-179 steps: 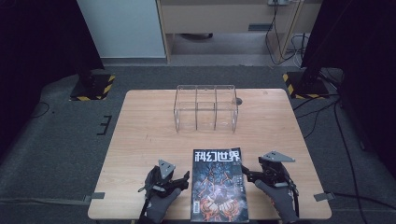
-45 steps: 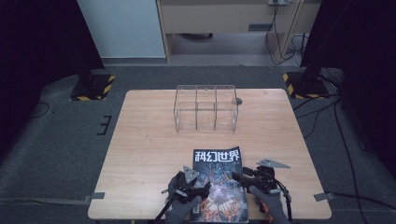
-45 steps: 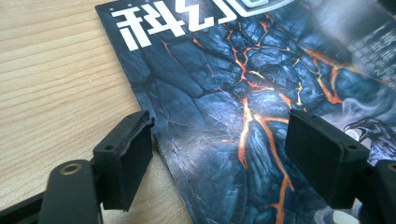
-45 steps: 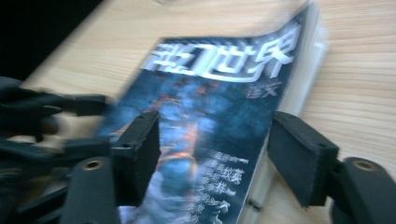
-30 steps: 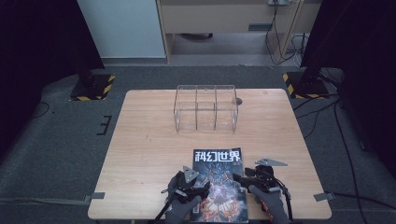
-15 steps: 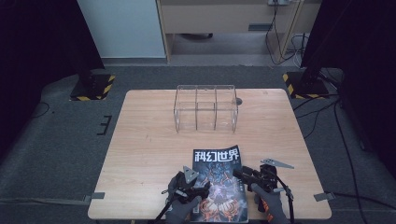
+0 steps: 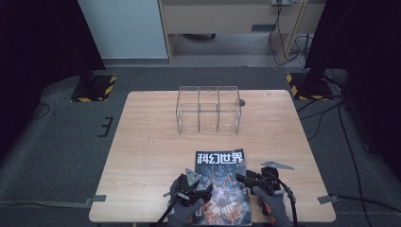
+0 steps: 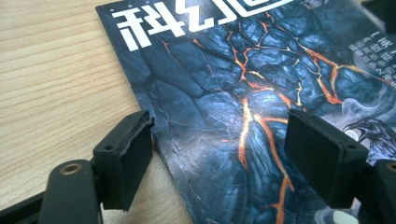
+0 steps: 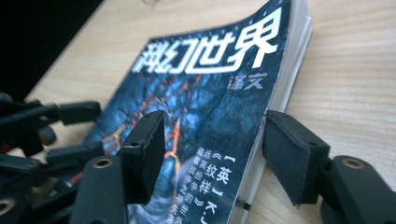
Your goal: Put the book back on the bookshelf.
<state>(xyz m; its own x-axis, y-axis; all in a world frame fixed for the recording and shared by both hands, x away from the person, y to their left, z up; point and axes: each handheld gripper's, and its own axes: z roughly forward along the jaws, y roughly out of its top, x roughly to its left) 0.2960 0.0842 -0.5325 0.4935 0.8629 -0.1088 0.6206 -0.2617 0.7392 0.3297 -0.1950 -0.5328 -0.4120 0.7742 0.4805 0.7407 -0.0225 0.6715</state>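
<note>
A magazine [image 7: 222, 185] with a dark cover of glowing orange cracks and white Chinese title lies flat near the table's front edge. My left gripper [image 7: 201, 191] stands open at its left edge; in the left gripper view one pad [image 8: 126, 158] sits at the spine edge and the other pad [image 8: 322, 158] hovers over the cover [image 8: 243, 93]. My right gripper [image 7: 246, 179] is open astride the right, page-edge side; in the right gripper view one pad [image 9: 144, 154] is over the cover [image 9: 210, 88] and the other pad [image 9: 294, 158] is beside the pages on the wood.
A clear acrylic divided box [image 7: 208, 109] stands at the middle back of the wooden table [image 7: 151, 156]. A round hole [image 7: 242, 101] lies beside it. Dark floor with cables surrounds the table, and black-yellow striped stand bases [image 7: 92, 88] sit behind.
Both grippers moved inward from the magazine's sides onto its lower edges. Over the last second the right gripper shifted slightly forward and left along the page edge; the magazine stays flat.
</note>
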